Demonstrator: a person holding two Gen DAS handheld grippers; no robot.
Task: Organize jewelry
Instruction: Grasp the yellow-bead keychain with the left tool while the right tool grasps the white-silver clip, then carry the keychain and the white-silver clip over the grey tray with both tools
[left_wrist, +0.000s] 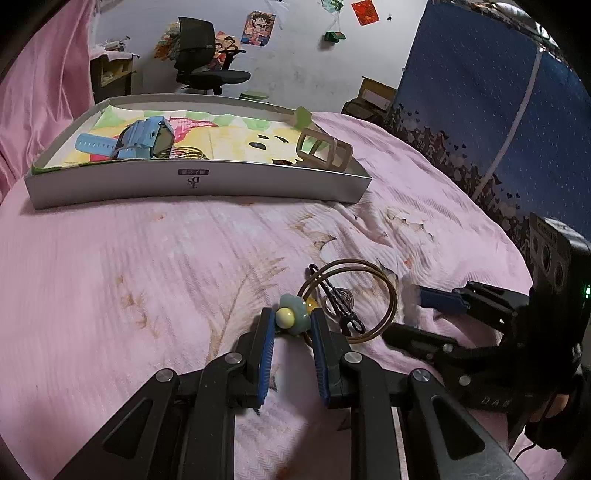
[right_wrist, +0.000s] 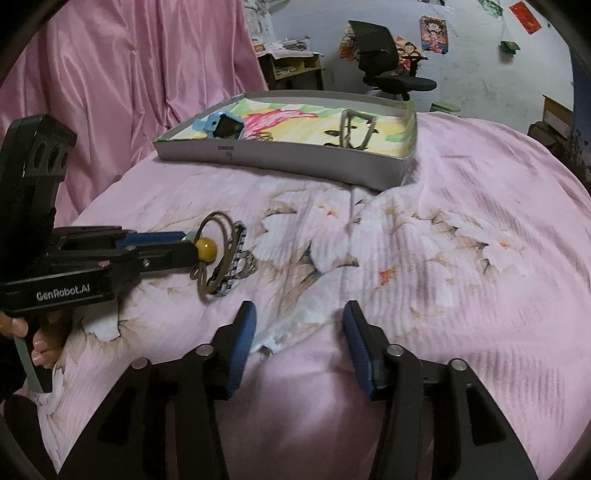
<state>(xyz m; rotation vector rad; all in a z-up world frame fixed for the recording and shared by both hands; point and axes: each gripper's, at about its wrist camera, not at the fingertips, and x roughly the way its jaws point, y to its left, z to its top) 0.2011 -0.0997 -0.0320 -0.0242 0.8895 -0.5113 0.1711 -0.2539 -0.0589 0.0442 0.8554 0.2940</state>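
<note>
Left gripper: we clamp a flower hair tie w/ yellow bead.
Right gripper: we hold it open over pink bed.
Hoops: beside tie.

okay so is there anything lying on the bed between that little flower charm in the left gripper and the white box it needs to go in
Nothing visible blocks the way. The left gripper has the flower charm between its fingers, and only bare pink bedspread lies from there to the white box. The thin hoops and black hairpin lie beside the charm, possibly touching it.

Right claw open above pink bedspread, left claw gripping bangles (yellow bead attached)
</note>
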